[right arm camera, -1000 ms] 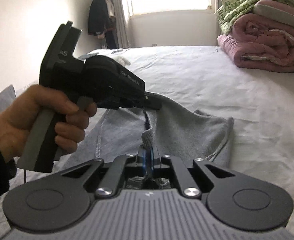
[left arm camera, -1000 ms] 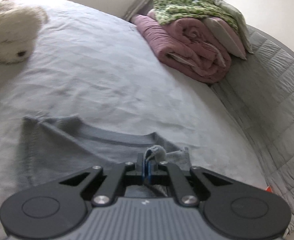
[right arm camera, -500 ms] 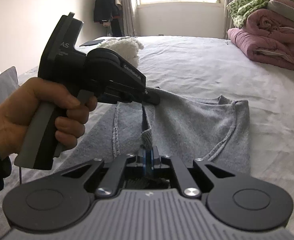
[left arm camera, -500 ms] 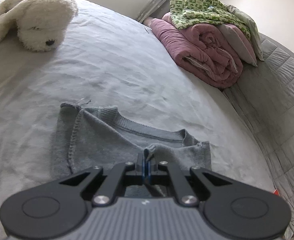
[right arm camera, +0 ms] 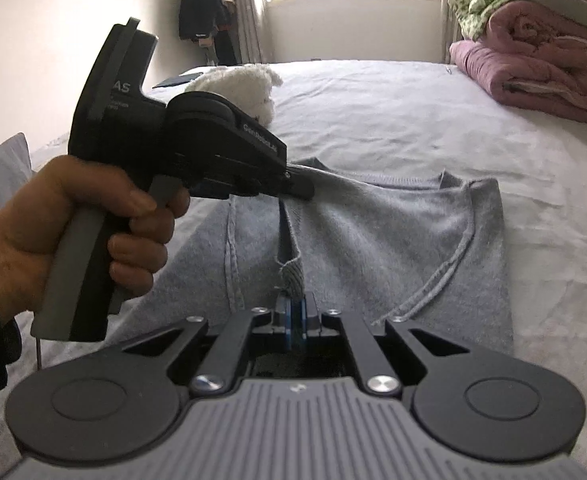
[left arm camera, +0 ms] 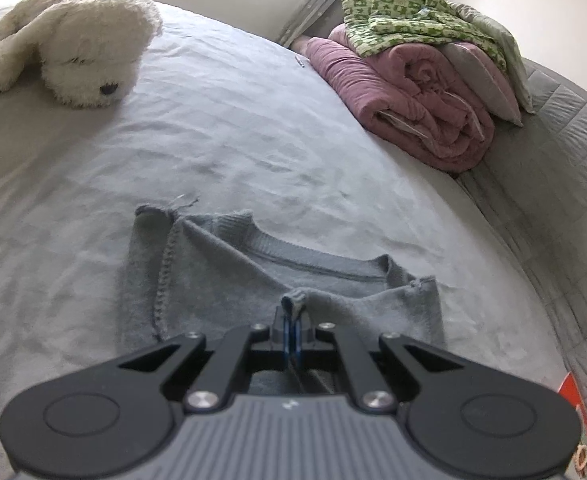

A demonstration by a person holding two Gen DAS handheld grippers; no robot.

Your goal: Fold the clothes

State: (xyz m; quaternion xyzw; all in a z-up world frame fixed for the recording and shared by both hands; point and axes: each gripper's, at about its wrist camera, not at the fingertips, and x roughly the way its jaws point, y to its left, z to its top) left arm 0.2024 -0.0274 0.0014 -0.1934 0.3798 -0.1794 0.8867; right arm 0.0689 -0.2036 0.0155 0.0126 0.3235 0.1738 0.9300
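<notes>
A: Where is the garment?

B: The grey knitted sweater (left arm camera: 261, 280) lies partly folded on the pale grey bedsheet (left arm camera: 233, 140), its ribbed neckline facing the white plush dog (left arm camera: 73, 60) farther up the bed. Both tools hold a hem edge above it.

A: And the grip?

B: The left gripper (left arm camera: 291, 320) is clamped on a small bunch of hem, blue pads pressed together with fabric poking out. The right gripper (right arm camera: 293, 312) is closed the same way on a ribbed corner just nearer the camera than the left one. The person's left hand (right arm camera: 77, 232) squeezes its handle.

A: How should the fold be finished?

B: I'd lower both corners together toward the neckline, keeping the hem taut between them so the edge lands straight, then let go only once the cloth rests flat. Whether the hem is level across I can't quite tell; the fisheye bends it.

A: Anything beyond the sweater?

B: A rolled pink quilt (left arm camera: 413, 100) with a green patterned cloth (left arm camera: 405, 16) on top, well apart from the sweater, at the bed's far edge.
</notes>
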